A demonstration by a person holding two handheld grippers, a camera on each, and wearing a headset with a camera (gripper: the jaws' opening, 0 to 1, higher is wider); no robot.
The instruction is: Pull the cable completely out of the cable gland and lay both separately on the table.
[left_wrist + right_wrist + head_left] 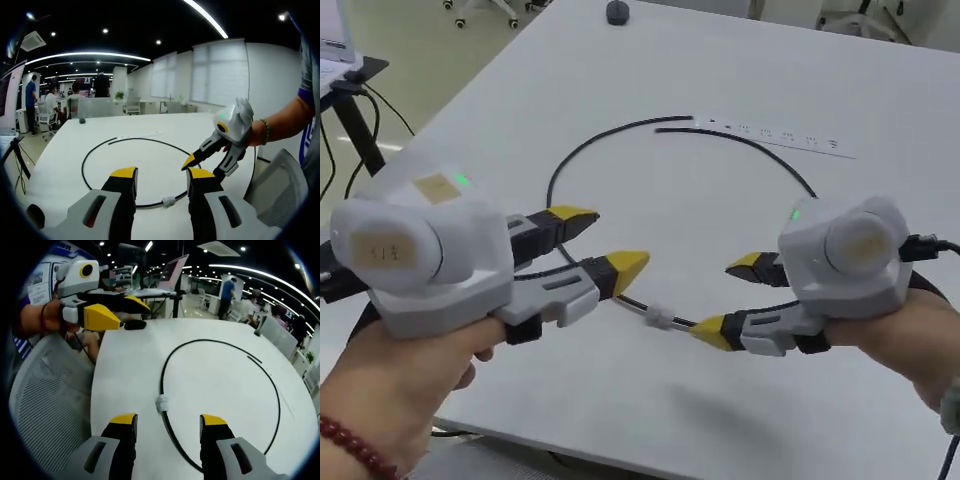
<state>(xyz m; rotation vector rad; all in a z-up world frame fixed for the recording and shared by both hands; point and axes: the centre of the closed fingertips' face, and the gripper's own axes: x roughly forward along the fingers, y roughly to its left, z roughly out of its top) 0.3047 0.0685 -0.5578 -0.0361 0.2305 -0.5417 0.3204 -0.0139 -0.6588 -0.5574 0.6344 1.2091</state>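
Pre-grasp: both tools spread, holding nothing.
Small white plastic cable gland (660,318), threaded on looped black cable (558,172), lies on white worktop (740,400) between left tool (617,240) and right tool (717,300), likely staged for opposed pulling.

On the white table (740,70), the small white plastic cable gland (660,318), on the near arc of the looped black cable (560,170), is being flanked by the left gripper (620,238) and the right gripper (713,300).
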